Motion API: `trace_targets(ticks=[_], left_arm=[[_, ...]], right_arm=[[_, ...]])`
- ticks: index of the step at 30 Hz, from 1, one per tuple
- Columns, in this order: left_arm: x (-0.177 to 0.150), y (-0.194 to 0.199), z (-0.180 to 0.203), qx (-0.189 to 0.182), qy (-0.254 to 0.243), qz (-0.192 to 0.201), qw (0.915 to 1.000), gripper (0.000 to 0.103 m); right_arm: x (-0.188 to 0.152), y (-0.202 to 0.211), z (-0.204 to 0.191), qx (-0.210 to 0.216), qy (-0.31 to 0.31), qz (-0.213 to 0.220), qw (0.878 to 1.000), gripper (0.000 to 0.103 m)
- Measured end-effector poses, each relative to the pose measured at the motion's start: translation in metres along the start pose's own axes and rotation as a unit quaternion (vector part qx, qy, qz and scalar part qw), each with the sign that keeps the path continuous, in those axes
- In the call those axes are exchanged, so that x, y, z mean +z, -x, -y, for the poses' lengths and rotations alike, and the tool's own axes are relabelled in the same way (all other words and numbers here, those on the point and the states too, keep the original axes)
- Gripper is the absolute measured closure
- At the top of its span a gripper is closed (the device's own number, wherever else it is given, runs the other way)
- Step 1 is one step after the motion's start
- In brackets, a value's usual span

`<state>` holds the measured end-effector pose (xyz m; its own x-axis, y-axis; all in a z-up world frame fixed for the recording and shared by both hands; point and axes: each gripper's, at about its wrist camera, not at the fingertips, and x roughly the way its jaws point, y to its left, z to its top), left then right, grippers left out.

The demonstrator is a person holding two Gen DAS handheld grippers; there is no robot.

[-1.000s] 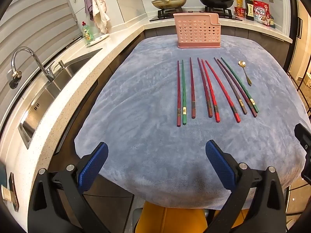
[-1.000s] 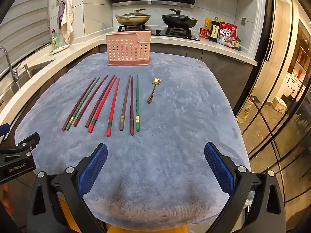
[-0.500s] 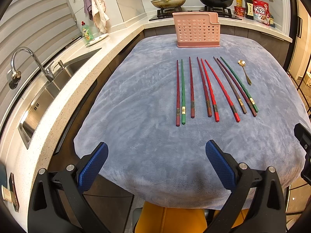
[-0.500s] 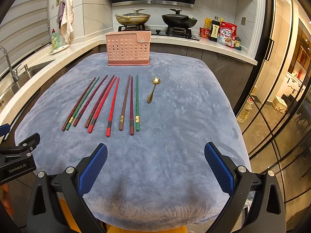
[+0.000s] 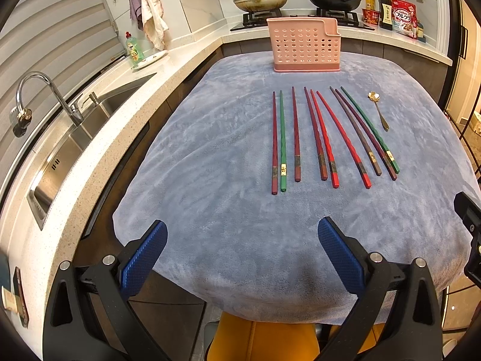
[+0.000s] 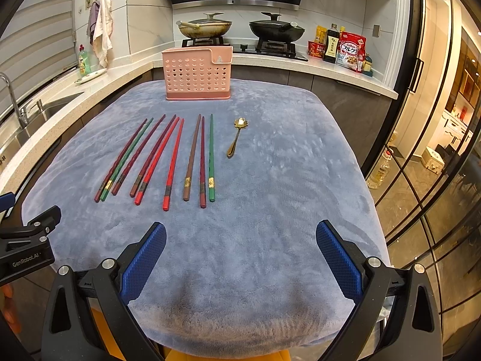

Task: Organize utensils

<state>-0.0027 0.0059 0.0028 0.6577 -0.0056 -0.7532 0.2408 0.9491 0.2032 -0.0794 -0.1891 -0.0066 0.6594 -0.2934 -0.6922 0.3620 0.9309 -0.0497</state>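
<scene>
Several chopsticks (image 5: 323, 137) (image 6: 168, 156) in red, dark red, green and brown lie side by side on a grey-blue cloth (image 5: 210, 180) (image 6: 285, 195). To their right rests a small gold spoon (image 5: 379, 111) (image 6: 236, 138). A pink perforated utensil basket (image 5: 305, 45) (image 6: 197, 73) stands upright at the cloth's far edge. My left gripper (image 5: 242, 246) hovers open over the near edge, well short of the chopsticks. My right gripper (image 6: 240, 248) is likewise open and empty near the front edge.
A counter with a steel sink and tap (image 5: 60, 126) runs along the left. A stove with two pans (image 6: 237, 28) and food packets (image 6: 348, 49) sits behind the basket. Glass doors (image 6: 436, 150) stand to the right. The other gripper's body (image 6: 27, 240) shows at the left edge.
Both views shifted very slightly; the chopsticks and basket sit a touch higher in the left wrist view. Nothing on the cloth has moved and both grippers stay open.
</scene>
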Motion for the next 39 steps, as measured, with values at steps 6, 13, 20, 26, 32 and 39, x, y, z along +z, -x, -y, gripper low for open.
trace_targets(ticks=[6,13,20,26,32,39], left_arm=[[-0.004,-0.024,-0.019,-0.031,0.050,-0.034,0.9977,0.007],[0.003,-0.057,-0.033,-0.067,0.085,-0.048,0.9929,0.007],[0.019,-0.093,-0.028,-0.054,0.070,-0.047,0.9950,0.008],[0.031,-0.118,-0.023,-0.061,0.063,-0.056,0.9946,0.011],[0.036,-0.133,-0.020,-0.058,0.053,-0.062,0.9950,0.014],[0.039,-0.140,-0.012,-0.078,0.048,-0.076,0.9929,0.027]], right_arm=[[-0.002,-0.010,0.005,-0.004,-0.006,-0.007,1.000,0.007],[-0.002,-0.029,0.008,-0.006,-0.009,-0.024,1.000,0.007],[0.009,-0.052,0.009,-0.006,-0.013,-0.035,0.999,0.007],[0.022,-0.075,0.007,-0.006,-0.014,-0.043,0.999,0.007],[0.036,-0.091,0.008,-0.005,-0.017,-0.041,0.999,0.007],[0.055,-0.114,0.013,0.007,-0.031,-0.037,0.999,0.007]])
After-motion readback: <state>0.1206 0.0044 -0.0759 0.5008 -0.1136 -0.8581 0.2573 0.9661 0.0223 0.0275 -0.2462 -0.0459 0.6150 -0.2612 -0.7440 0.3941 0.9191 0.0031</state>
